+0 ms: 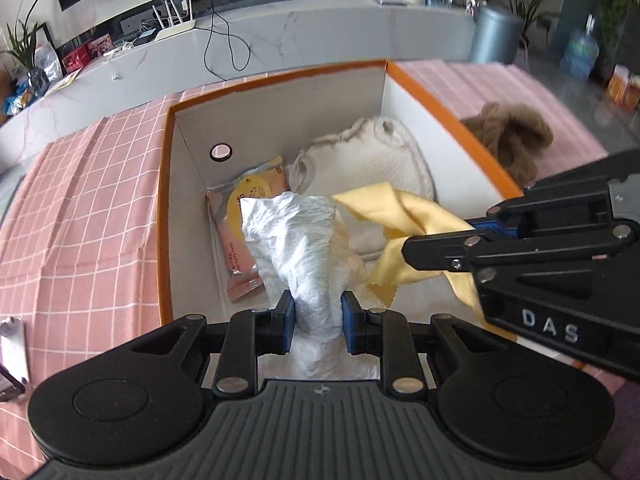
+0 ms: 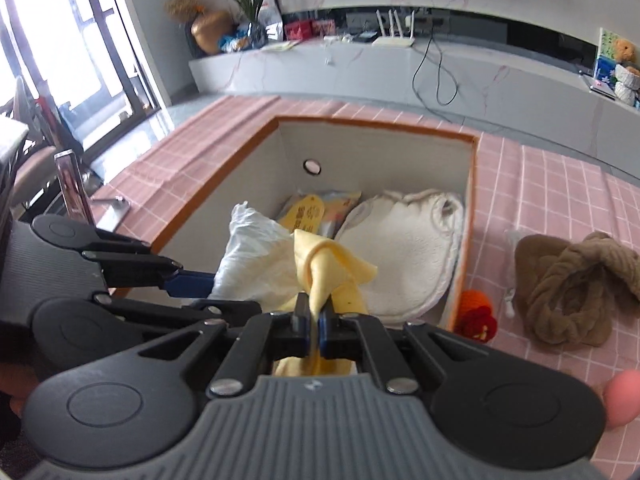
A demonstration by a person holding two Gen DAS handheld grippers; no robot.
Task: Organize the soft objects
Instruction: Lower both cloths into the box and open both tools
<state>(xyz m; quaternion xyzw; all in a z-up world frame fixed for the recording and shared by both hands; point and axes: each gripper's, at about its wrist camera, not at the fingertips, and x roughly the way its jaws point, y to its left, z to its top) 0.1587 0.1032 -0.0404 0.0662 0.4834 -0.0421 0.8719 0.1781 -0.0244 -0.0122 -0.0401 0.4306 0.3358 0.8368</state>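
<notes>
Plainly, both claws are loaded and hang over the open box.
Left claw (image 1: 316, 322): nearly closed, its blue pads pinching a crumpled white cloth (image 1: 294, 236) at a bunched neck; the rest of the cloth stands up and fans out above the grip.
Right claw (image 2: 315, 322): fully closed on a yellow cloth (image 2: 320, 268), gripped through a twisted fold, with a loose corner flopping to one side and a tail hanging below the pads.
How the cloths handle: both look light, limp and thin; I judge they would sag and unfold once let go. The white one looks crinkly and papery, the yellow one smooth and perhaps a bit slippery. A pinch on a gathered fold, as now, seems the safest hold; a single edge could slide out.
Where they are: both cloths hang just above the inside of the orange-rimmed box (image 1: 420, 80), the yellow one beside the white one and seemingly touching it.
Box contents: a cream fleece item (image 2: 404, 248) lies flat along one side; a pink and yellow packet (image 1: 240, 236) lies against the opposite wall.
Still outside: a brown knitted piece (image 2: 576, 292) and a small orange and red knitted thing (image 2: 478, 314) lie on the pink checked cloth of the desk (image 1: 80, 208), just beside the box.
Next move, as I judge it: lower each cloth into the box before letting go.
</notes>
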